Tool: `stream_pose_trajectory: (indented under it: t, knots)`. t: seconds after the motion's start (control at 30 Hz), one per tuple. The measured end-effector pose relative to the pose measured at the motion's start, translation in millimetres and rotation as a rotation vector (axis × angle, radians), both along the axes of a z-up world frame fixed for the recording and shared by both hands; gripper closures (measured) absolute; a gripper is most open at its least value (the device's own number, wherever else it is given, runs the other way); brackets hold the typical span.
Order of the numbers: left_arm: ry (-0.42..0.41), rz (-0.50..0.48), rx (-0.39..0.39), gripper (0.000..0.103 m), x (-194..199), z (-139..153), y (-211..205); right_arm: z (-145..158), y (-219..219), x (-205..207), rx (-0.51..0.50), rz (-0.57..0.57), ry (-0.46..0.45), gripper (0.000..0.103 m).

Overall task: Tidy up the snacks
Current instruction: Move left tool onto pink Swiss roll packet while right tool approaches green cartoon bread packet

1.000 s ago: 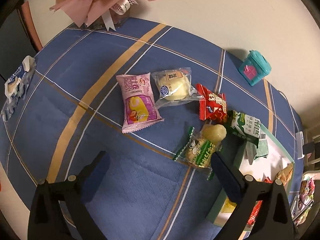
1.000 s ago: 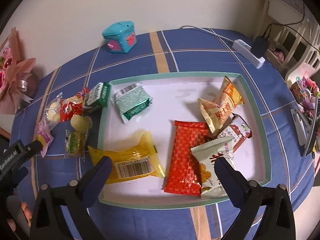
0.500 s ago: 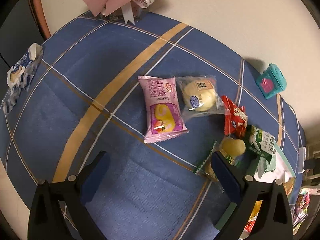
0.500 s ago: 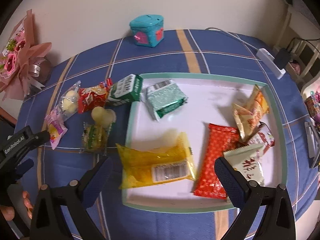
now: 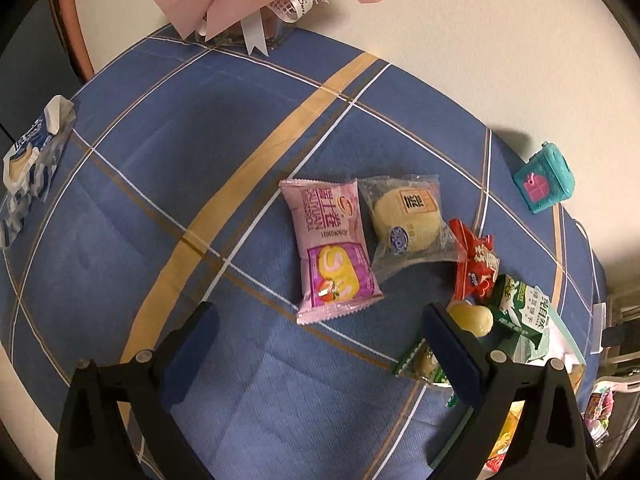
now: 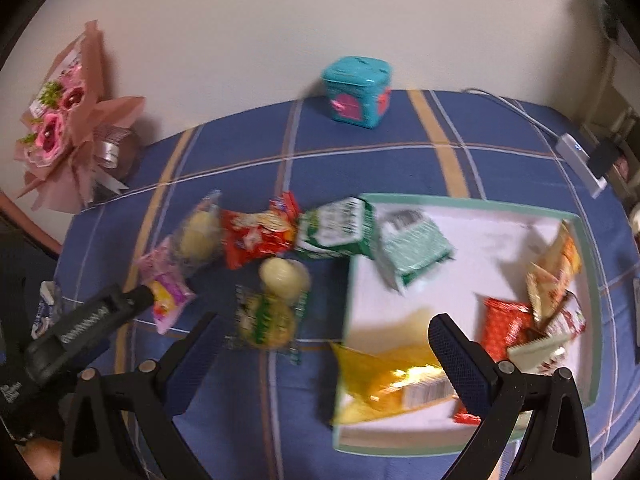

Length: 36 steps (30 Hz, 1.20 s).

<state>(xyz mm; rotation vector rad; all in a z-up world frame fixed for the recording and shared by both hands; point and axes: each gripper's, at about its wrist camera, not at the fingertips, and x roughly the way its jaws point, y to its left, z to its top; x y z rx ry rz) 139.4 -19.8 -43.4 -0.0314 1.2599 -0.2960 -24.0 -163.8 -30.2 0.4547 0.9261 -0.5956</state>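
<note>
- Left gripper (image 5: 318,334), black with blue pads, hovers with jaws wide apart and nothing between them, above the blue plaid tablecloth (image 5: 160,208).
- Right gripper (image 6: 324,344) likewise spread and empty, hanging over the tablecloth and the near left corner of the white tray with green rim (image 6: 592,320); this view is motion-blurred.
- Green-and-yellow wrapped snack (image 6: 266,320) lies on the cloth just ahead of the right gripper, a pale yellow round bun (image 6: 284,276) touching its far end.
- Yellow foil packet (image 6: 394,380) sits in the tray's near left corner, partly over the rim.
- Pink rectangular swiss-roll packet (image 5: 334,250) lies flat just beyond the left gripper, a clear-wrapped pale cake (image 5: 408,220) beside it.
- Red crinkled packet (image 5: 476,264) and green-and-white carton-style packet (image 5: 524,310) follow in a row toward the tray.
- Mint-green packet (image 6: 412,246) overlaps the tray's far left edge; red and orange packets (image 6: 556,264) cluster at its right side.
- Teal box with pink patch (image 6: 356,94) stands near the wall.
- Pink paper bouquet (image 6: 68,120) sits at the far left corner.
</note>
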Motion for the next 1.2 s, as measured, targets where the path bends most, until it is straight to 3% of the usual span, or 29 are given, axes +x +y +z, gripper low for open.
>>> stream_pose_trajectory:
  t: [0.57, 0.9, 1.2]
  knots:
    - [0.03, 0.039, -0.011, 0.002, 34, -10, 13, -37, 18, 63, 0.046, 0.074, 0.083, 0.0]
    - [0.045, 0.005, 0.006, 0.002, 36, -36, -8, -72, 19, 75, 0.07, 0.085, 0.153, 0.0]
    - [0.047, 0.004, -0.034, 0.003, 34, -48, -16, -93, 17, 77, 0.079, 0.092, 0.178, 0.0]
